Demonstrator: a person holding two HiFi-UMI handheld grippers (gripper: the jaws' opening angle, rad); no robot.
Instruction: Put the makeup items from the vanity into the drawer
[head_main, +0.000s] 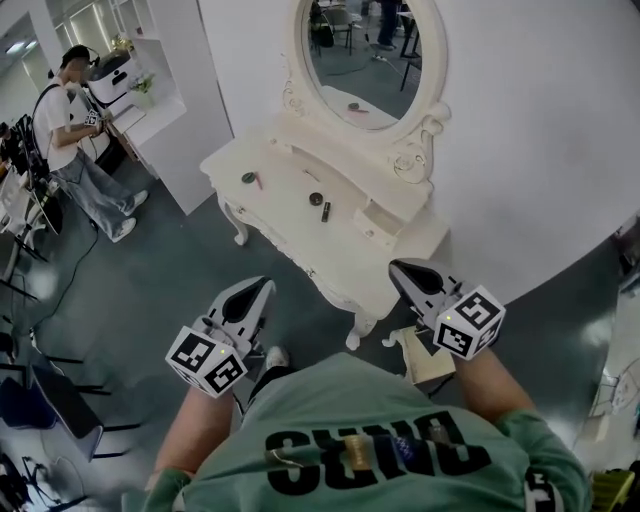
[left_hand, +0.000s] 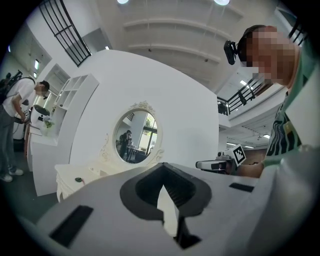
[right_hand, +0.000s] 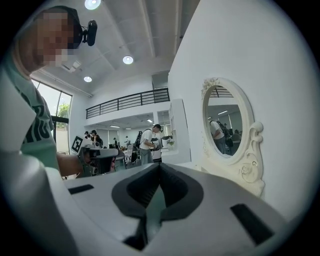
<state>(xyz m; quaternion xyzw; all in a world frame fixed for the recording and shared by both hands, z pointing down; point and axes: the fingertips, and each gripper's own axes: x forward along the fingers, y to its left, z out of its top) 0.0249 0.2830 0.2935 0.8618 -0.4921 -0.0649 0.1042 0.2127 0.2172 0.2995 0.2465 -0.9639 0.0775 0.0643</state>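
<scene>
A white vanity (head_main: 372, 268) with an oval mirror (head_main: 365, 55) stands ahead of me against a white wall. On its top lie a dark round item (head_main: 248, 178) with a pink piece beside it, a small black pot (head_main: 316, 199) and a black tube (head_main: 326, 212). A small raised drawer box (head_main: 381, 221) sits on the right of the top. My left gripper (head_main: 267, 284) (left_hand: 162, 167) and right gripper (head_main: 394, 267) (right_hand: 160, 167) are held in the air short of the vanity's front edge. Both are shut with nothing in them.
A person (head_main: 70, 125) stands at a white shelf unit (head_main: 150, 95) on the far left. A small wooden stool (head_main: 425, 355) is on the floor near the vanity's right leg. Dark chairs (head_main: 60, 400) stand at the lower left.
</scene>
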